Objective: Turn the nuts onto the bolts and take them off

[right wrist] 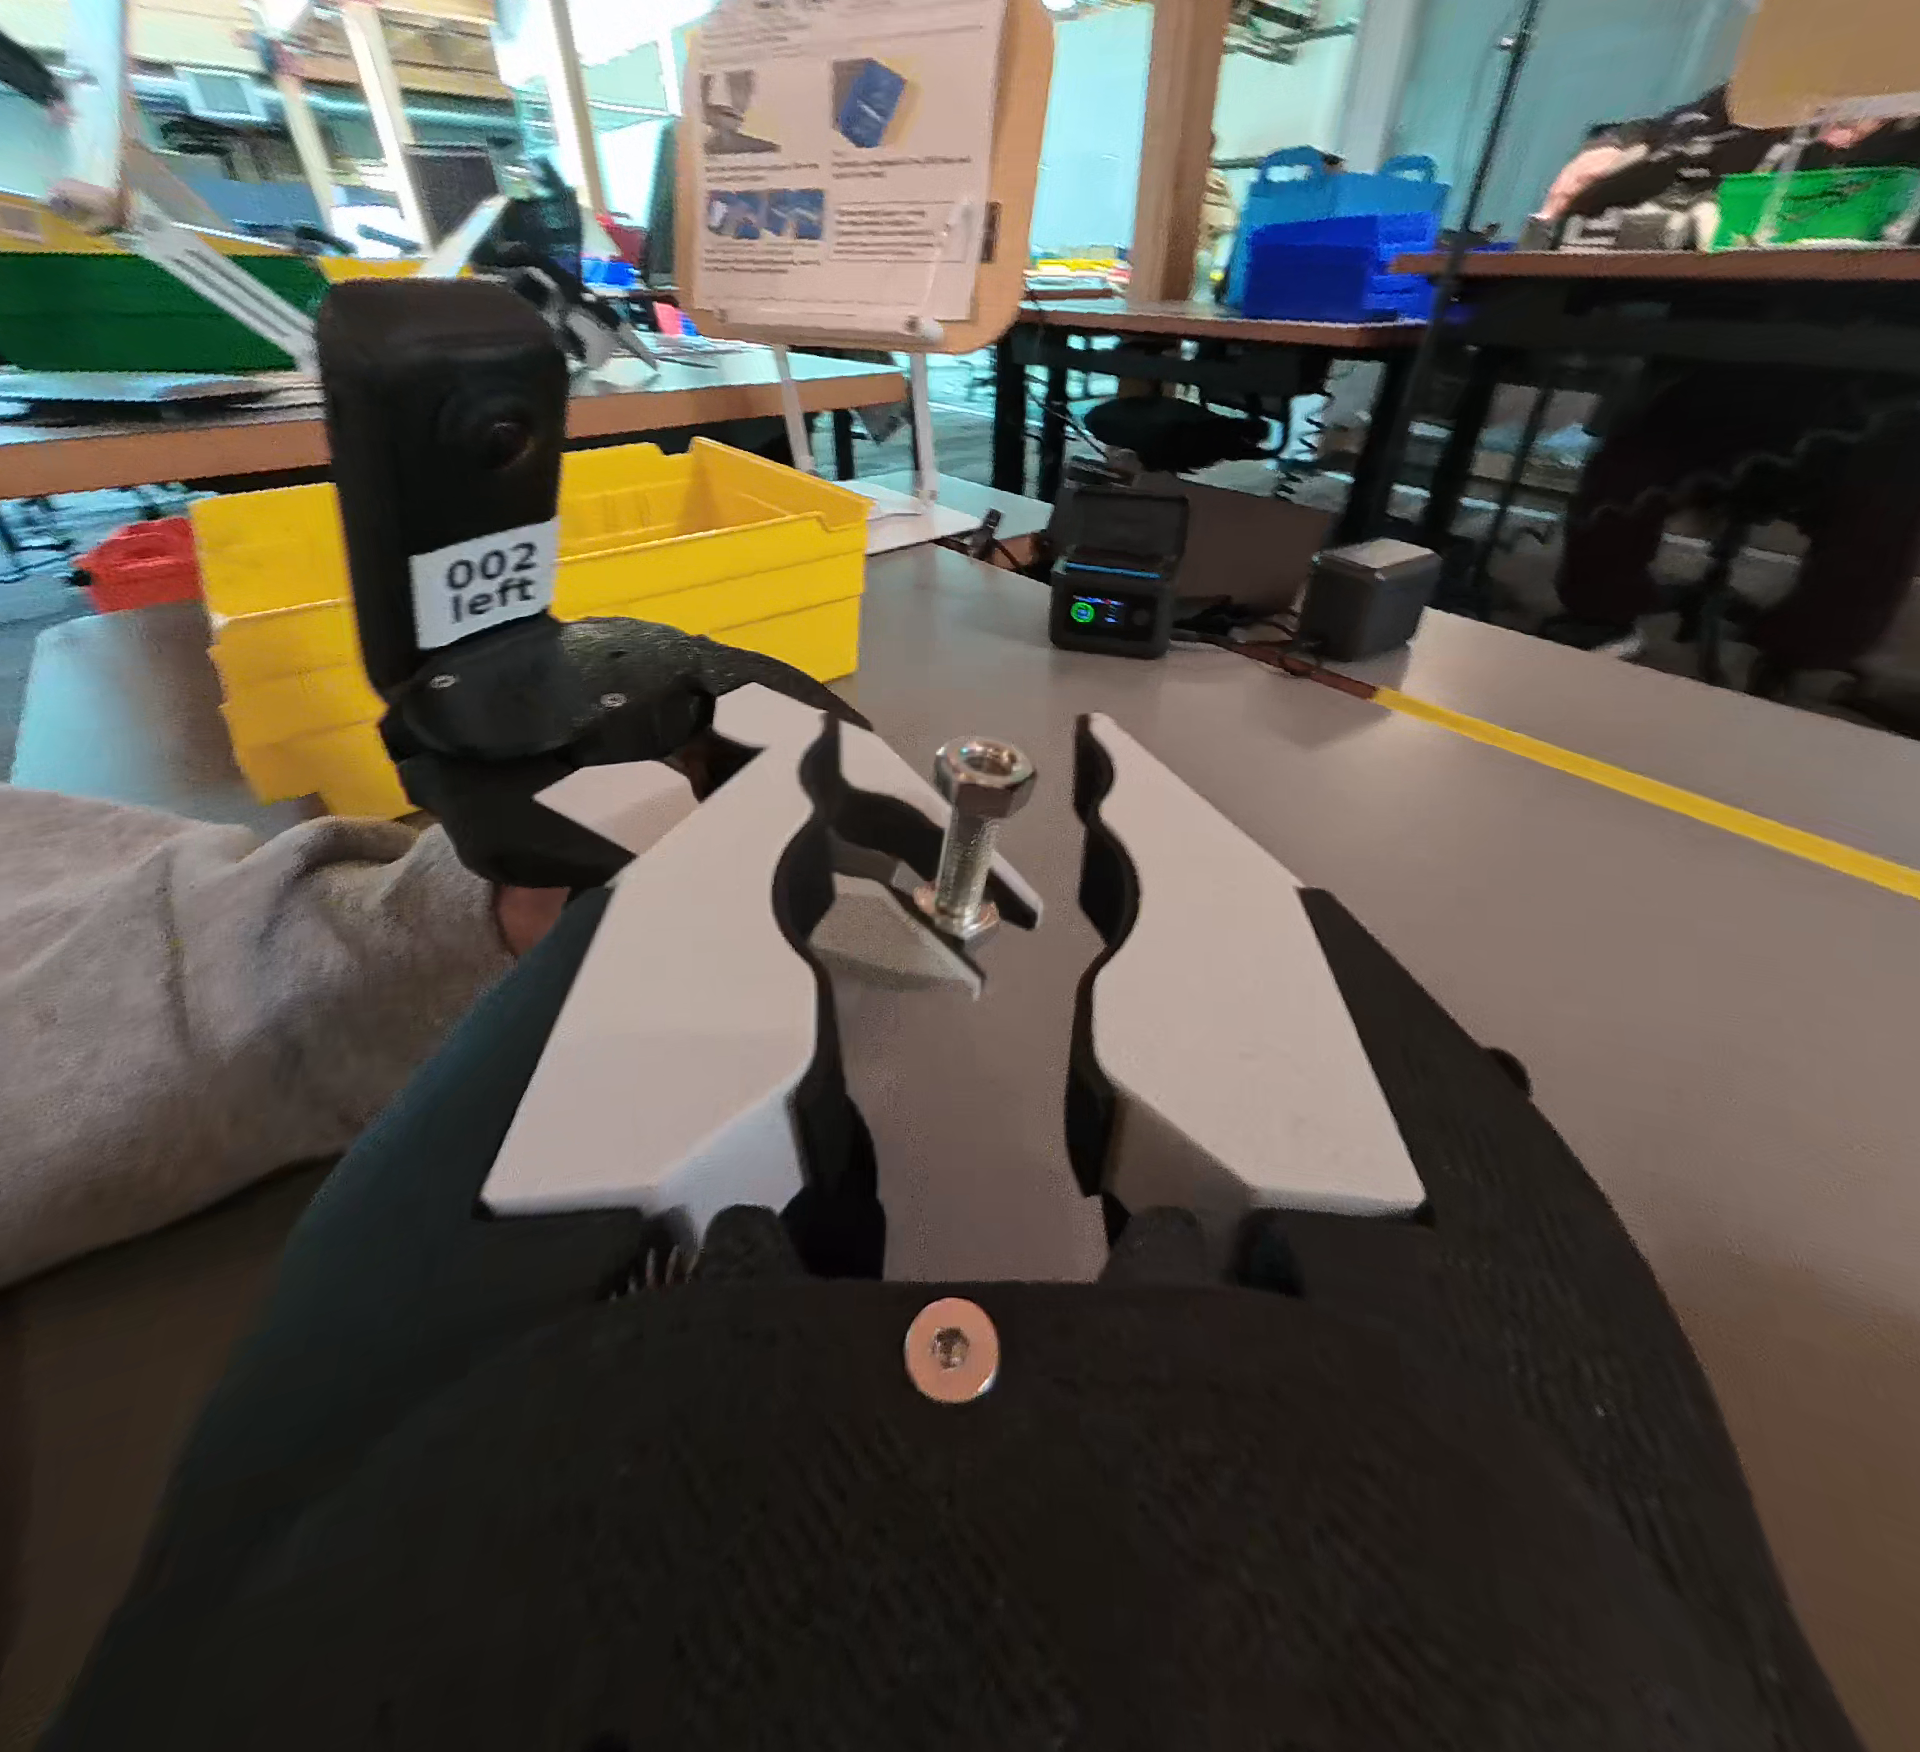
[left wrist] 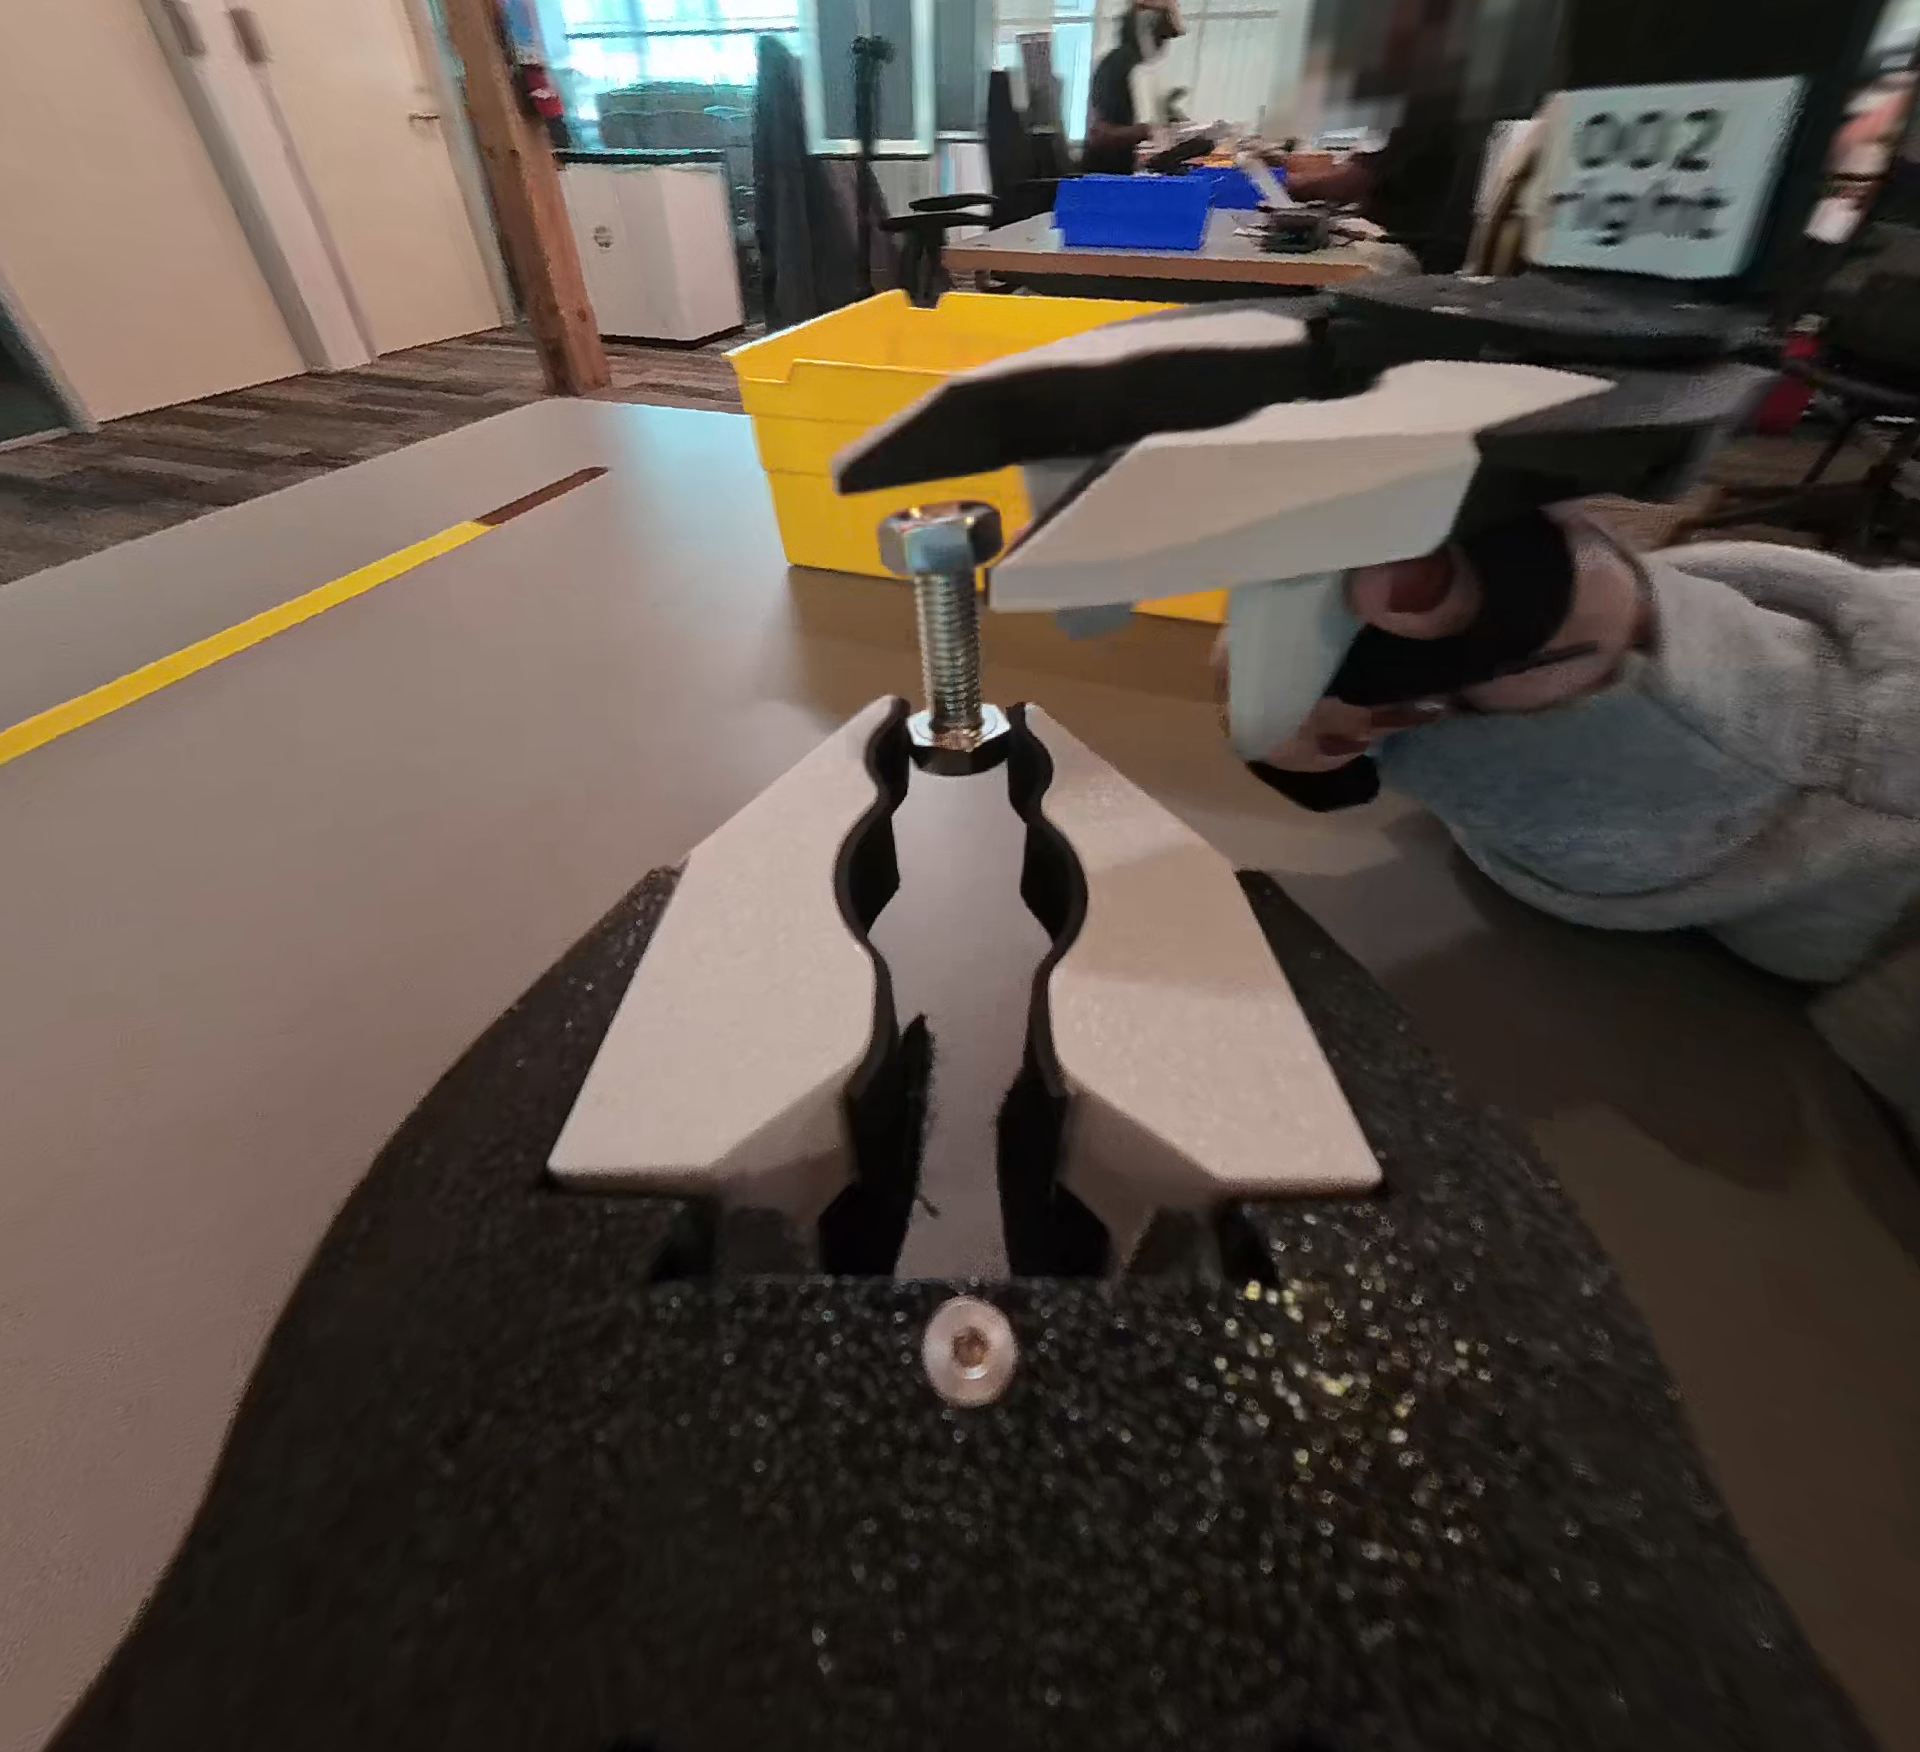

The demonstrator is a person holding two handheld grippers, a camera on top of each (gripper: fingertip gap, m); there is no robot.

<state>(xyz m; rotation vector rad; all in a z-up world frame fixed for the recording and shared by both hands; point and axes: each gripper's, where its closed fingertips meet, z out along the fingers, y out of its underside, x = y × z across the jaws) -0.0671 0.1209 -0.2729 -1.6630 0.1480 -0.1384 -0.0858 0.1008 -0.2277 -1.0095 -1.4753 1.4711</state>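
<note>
A silver bolt (left wrist: pixel 951 632) stands upright just above the grey table (left wrist: pixel 416 871). My left gripper (left wrist: pixel 958 731) is shut on the bolt's hex head at the bottom. A silver nut (left wrist: pixel 940 539) sits on the top end of the thread. My right gripper (left wrist: pixel 917 533) comes in from the right, open, with one finger above and one beside the nut. In the right wrist view the bolt (right wrist: pixel 966 850) and nut (right wrist: pixel 982 772) stand between the right gripper's (right wrist: pixel 956 734) spread fingers, apart from both. The left gripper (right wrist: pixel 966 933) holds the bolt's base there.
A yellow bin (left wrist: pixel 883 372) stands on the table just behind the bolt, also in the right wrist view (right wrist: pixel 707 549). A yellow tape line (right wrist: pixel 1642 788) crosses the table. A small black device with a screen (right wrist: pixel 1112 601) and a grey box (right wrist: pixel 1371 590) sit farther back. A grey sleeve (left wrist: pixel 1714 767) rests on the right. The left gripper's tips are roughly 5 cm from the right gripper's.
</note>
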